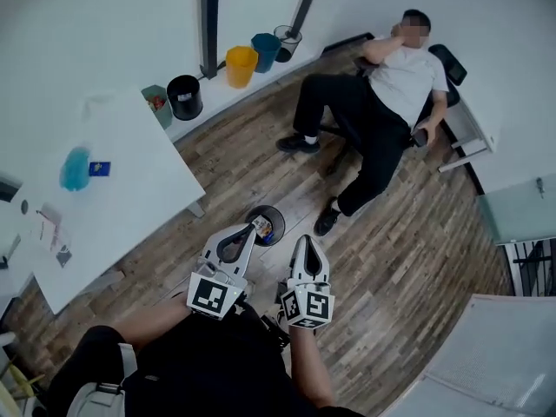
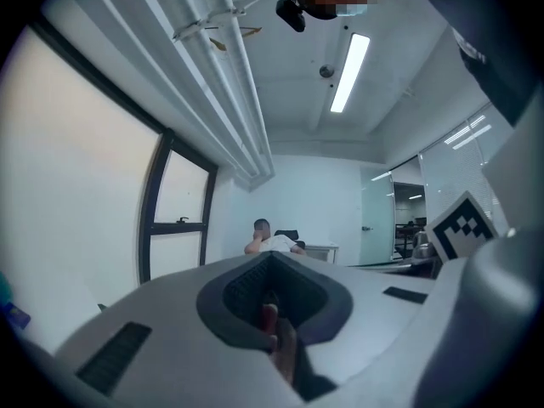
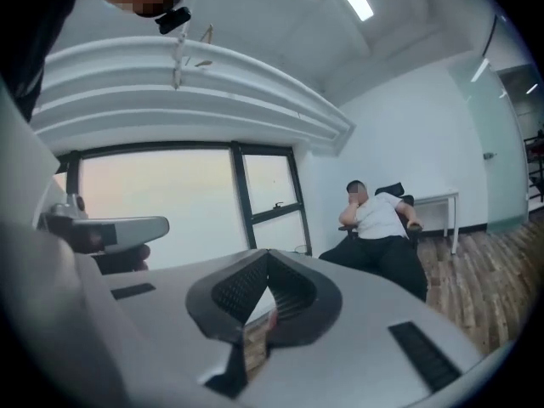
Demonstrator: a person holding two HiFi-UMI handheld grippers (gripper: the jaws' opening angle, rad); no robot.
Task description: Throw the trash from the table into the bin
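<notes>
- Between the jaws of the left gripper [image 1: 253, 229]: no gap at the tips, the pads meet, and only the oval hollow shows behind them. Nothing identifiable is held; 1 small reddish spot sits low in the hollow, nature unclear.
- Right gripper [image 1: 306, 241]: jaws likewise closed tip to tip and empty; floorboards show through the hollow.
- Both grippers sit side by side near the person's chest, pointing roughly level, off the tabletop [image 1: 148, 189].
- Small black bin [image 1: 272, 216]: on the floor, below and just ahead of the left tips in the head view, with coloured scraps inside.
- Trash on the white tabletop: 1 pale blue wad [image 1: 76, 168], 1 dark blue packet [image 1: 100, 168] just beside it, and paper scraps [image 1: 48, 227] nearer the person.
- Key relation: all of it lies left of the jaws, well apart, so the left gripper is nearer. The wad's long axis runs away from the person, so the jaws would close across its width.
- Judgement: the jaws must open before any pick.
</notes>
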